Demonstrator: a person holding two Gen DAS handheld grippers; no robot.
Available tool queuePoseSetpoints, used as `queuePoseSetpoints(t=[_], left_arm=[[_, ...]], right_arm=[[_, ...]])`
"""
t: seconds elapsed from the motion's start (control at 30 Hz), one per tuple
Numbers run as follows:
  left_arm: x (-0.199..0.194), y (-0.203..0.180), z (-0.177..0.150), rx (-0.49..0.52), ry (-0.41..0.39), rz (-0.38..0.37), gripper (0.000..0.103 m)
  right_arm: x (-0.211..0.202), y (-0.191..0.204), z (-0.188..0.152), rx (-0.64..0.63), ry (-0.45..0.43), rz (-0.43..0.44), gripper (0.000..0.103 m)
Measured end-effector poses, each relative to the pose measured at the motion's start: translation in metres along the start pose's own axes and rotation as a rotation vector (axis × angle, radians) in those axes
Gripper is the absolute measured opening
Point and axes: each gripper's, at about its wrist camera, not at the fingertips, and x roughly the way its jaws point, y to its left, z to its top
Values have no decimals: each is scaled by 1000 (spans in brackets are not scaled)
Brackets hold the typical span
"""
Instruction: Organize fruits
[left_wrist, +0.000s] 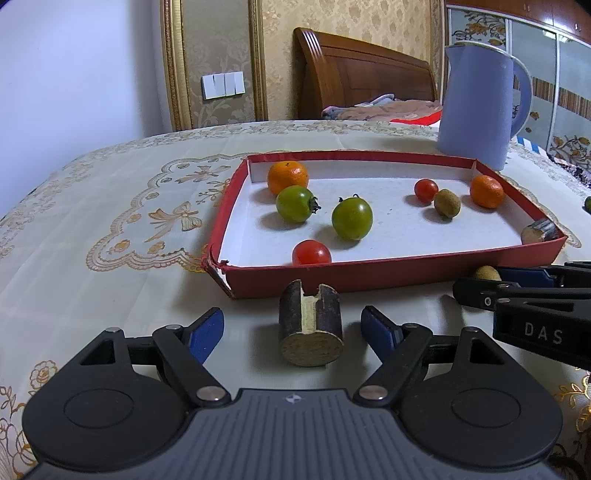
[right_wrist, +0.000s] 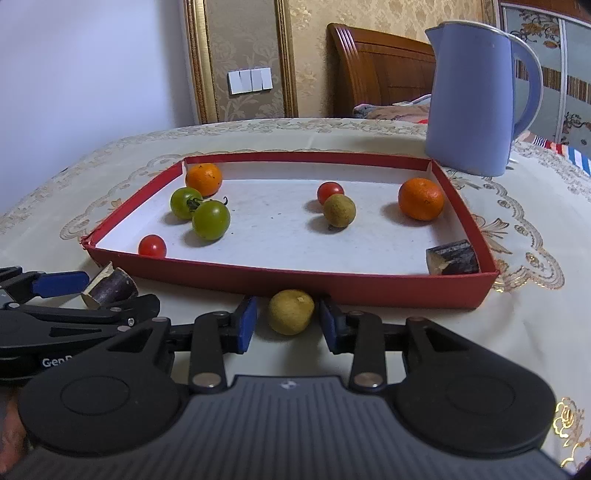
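A red tray (left_wrist: 369, 271) (right_wrist: 295, 282) holds two oranges, two green tomatoes (left_wrist: 351, 218), two red tomatoes, a brown round fruit (right_wrist: 339, 210) and a dark cane piece (right_wrist: 453, 257). My left gripper (left_wrist: 291, 328) is open around a second dark cane piece (left_wrist: 311, 328) lying on the cloth before the tray. My right gripper (right_wrist: 287, 325) is open around a yellow-brown round fruit (right_wrist: 291, 312) on the cloth by the tray's front wall; neither fruit is touched by the pads.
A blue kettle (left_wrist: 480, 103) (right_wrist: 476, 96) stands behind the tray at the right. The table has an embroidered cream cloth (left_wrist: 110, 221). A green fruit (left_wrist: 587, 205) shows at the far right edge. The two grippers are close side by side.
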Motion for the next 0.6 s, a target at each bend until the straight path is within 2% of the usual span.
queuePoseSetpoints(t=[0.43,0.6], left_arm=[[-1,0,1,-8,-10,-15,81],[-3,6,0,-46,-19,-31,81]], right_arm=[[0,-3,-1,17,-5,0,34],[0,-3,-1,23,-7,1,34]])
